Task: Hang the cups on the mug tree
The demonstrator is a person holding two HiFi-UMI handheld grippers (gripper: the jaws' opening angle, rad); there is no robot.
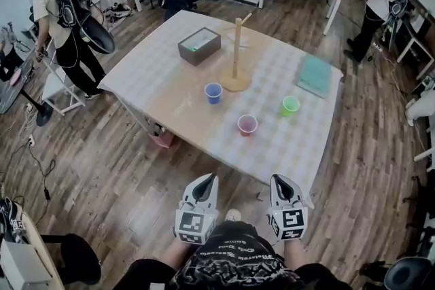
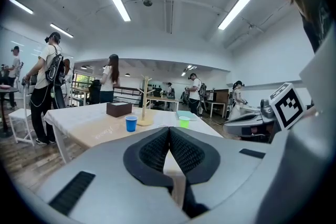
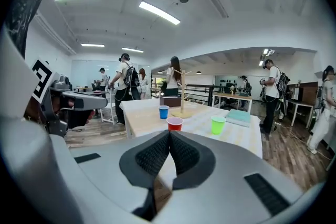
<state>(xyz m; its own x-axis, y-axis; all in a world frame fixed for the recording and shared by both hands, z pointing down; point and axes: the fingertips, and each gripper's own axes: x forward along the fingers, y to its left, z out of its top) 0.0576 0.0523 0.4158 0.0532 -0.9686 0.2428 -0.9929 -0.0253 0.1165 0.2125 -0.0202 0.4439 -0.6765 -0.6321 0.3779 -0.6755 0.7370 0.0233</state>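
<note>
While hanging short of the desk (image 1: pixel 156 88), clenched on nothing, jaws pressed together: left hand-held gripper (image 1: pixel 210 178) and right hand-held gripper (image 1: pixel 279 179). Straight ahead, farther in, sits upright and mouth-up: red cup (image 1: pixel 247 124) (nearest, marginally closer to the right one). Beyond, blue cup (image 1: pixel 213 92) left, just beside the mug tree (image 1: pixel 236 51) base; green cup (image 1: pixel 290 105) right. Stands vertical mid-desk, pegs bare.
</note>
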